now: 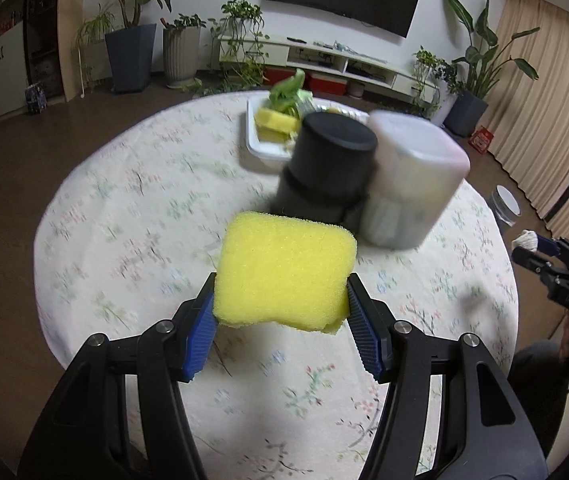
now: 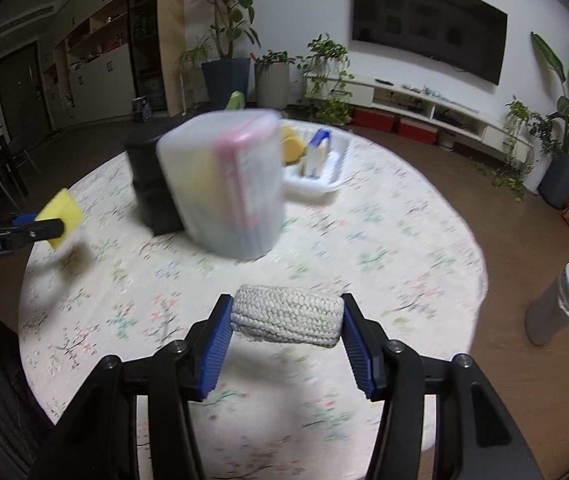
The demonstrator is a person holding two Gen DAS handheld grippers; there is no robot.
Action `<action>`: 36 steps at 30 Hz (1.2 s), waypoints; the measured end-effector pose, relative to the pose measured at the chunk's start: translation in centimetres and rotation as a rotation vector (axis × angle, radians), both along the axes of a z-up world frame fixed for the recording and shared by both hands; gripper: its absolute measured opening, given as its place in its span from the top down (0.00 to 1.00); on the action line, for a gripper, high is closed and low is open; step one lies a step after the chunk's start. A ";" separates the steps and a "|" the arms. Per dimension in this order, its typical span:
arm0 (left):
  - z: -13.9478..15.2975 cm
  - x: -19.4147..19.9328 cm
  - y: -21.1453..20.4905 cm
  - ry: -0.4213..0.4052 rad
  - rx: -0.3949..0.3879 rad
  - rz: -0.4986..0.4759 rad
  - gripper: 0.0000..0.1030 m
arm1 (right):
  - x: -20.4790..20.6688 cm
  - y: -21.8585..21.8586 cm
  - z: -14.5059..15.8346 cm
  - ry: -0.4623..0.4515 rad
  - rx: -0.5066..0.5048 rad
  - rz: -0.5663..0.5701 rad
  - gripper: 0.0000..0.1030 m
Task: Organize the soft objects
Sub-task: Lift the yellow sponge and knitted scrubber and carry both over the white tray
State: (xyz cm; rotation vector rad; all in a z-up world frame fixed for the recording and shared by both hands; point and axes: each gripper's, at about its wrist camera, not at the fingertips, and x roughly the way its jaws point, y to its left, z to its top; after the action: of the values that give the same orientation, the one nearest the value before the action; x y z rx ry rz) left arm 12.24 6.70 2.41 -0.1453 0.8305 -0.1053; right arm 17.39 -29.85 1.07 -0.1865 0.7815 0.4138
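Gripping near the front, the left gripper [image 1: 280, 312] is pinching a yellow sponge [image 1: 284, 276] by its two side edges, blue pads pressing into the foam, and the sponge is hanging clear above the table [image 1: 124, 208]. Over on the other side, the right gripper [image 2: 287, 316] is clamping a white knitted pad [image 2: 288, 314] the same way, also held in the air above the cloth.

Now the risk: both holds are sitting at the very tips of the fingers, and foam is giving under pressure, so a quick swing could be letting the sponge twist or pop out. The knitted pad is sagging a little and could be slipping just as easily.

Further out, the black tub [image 1: 328, 168] and the clear box [image 1: 412, 184] are standing touching each other right in the path, and a careless pass may be knocking one over. The box looks tall and light, so it is looking the likelier to tip.

Beyond them the white tray [image 1: 260, 148] is already holding sponges and other bits, so a loose drop there could be bouncing off the rim.
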 end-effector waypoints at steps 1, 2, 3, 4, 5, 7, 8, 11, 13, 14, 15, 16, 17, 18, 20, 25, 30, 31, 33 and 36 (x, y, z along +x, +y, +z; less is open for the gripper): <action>0.4 0.4 0.3 -0.006 0.004 0.000 0.45 | 0.4 -0.4 0.4 -0.005 -0.004 -0.004 0.46; 0.8 0.7 0.6 -0.010 0.007 0.000 0.45 | 0.8 -0.7 0.7 -0.012 -0.011 -0.009 0.46; 1.1 1.1 0.8 -0.014 0.011 -0.001 0.45 | 1.4 -1.0 1.2 -0.021 -0.020 -0.013 0.46; 1.6 1.6 1.1 -0.018 0.017 -0.002 0.45 | 1.8 -1.3 1.6 -0.026 -0.025 -0.017 0.46; 2.0 2.1 1.5 -0.024 0.025 -0.001 0.45 | 2.3 -1.5 2.0 -0.033 -0.029 -0.020 0.46; 3.0 3.3 2.3 -0.035 0.037 0.003 0.45 | 3.5 -2.0 2.9 -0.046 -0.034 -0.024 0.46; 3.5 4.0 2.7 -0.041 0.040 0.005 0.45 | 4.2 -2.4 3.3 -0.054 -0.042 -0.028 0.46; 5.0 6.4 4.0 -0.056 0.058 0.011 0.45 | 6.6 -3.0 4.5 -0.077 -0.072 -0.037 0.46; 5.8 7.8 4.3 -0.062 0.076 0.009 0.45 | 8.4 -3.4 5.2 -0.087 -0.084 -0.044 0.46; 6.1 8.5 4.4 -0.062 0.087 0.007 0.45 | 9.4 -3.7 5.6 -0.088 -0.084 -0.050 0.46; 6.4 9.5 4.5 -0.059 0.098 0.002 0.45 | 10.5 -4.0 6.0 -0.088 -0.083 -0.057 0.46; 6.5 10.2 4.5 -0.057 0.107 -0.001 0.45 | 11.3 -4.1 6.3 -0.089 -0.083 -0.060 0.46; 6.7 11.1 4.4 -0.054 0.120 -0.004 0.45 | 12.4 -4.3 6.6 -0.090 -0.087 -0.063 0.46; 6.8 11.7 4.4 -0.053 0.128 -0.006 0.44 | 13.3 -4.3 6.9 -0.091 -0.092 -0.064 0.46; 6.9 13.4 4.4 -0.049 0.140 -0.015 0.45 | 15.0 -4.3 7.3 -0.095 -0.108 -0.064 0.46; 6.4 17.2 3.8 -0.037 0.148 -0.061 0.45 | 19.3 -3.4 8.0 -0.103 -0.141 -0.050 0.46; 5.6 20.4 2.6 -0.021 0.164 -0.109 0.44 | 23.1 -1.5 8.0 -0.100 -0.162 -0.013 0.46; 5.5 21.0 2.3 -0.017 0.164 -0.121 0.44 | 23.4 -1.0 7.9 -0.100 -0.164 -0.007 0.46; 5.0 22.2 1.6 -0.010 0.165 -0.148 0.44 | 24.7 0.1 7.6 -0.092 -0.163 0.011 0.46; 4.5 23.6 0.6 0.001 0.171 -0.183 0.44 | 26.3 1.8 7.0 -0.080 -0.170 0.041 0.46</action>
State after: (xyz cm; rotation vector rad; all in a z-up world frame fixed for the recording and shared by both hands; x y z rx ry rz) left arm 35.87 7.32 6.91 0.0921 0.8487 -0.2049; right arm 43.70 -28.10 8.04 -0.3764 0.7346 0.3762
